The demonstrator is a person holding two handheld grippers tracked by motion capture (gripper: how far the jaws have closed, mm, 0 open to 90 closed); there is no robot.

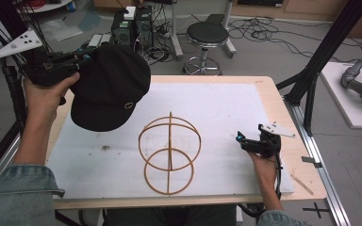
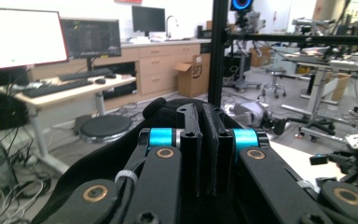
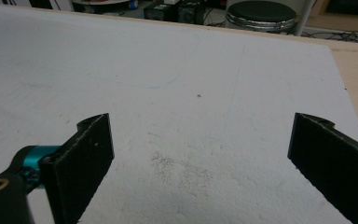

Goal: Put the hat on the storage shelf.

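A black cap (image 1: 111, 87) hangs in the air above the table's far left corner, brim toward me. My left gripper (image 1: 86, 55) is shut on its rear edge; in the left gripper view the jaws (image 2: 204, 140) pinch a fold of the cap's black fabric (image 2: 91, 165). A round stand (image 1: 169, 150) of thin tan hoops rises from the middle of the white board (image 1: 226, 108). At the right, low over the board, my right gripper (image 1: 240, 138) rests in a hand. Its jaws (image 3: 200, 154) stand wide open over bare board (image 3: 177, 84) with nothing between them.
The white board lies on a wooden tabletop (image 1: 268, 87). Behind the table stand a black stool (image 1: 207, 35), computer boxes (image 1: 132, 28) and loose cables on the floor. A black frame post (image 1: 311, 75) rises at the table's right edge.
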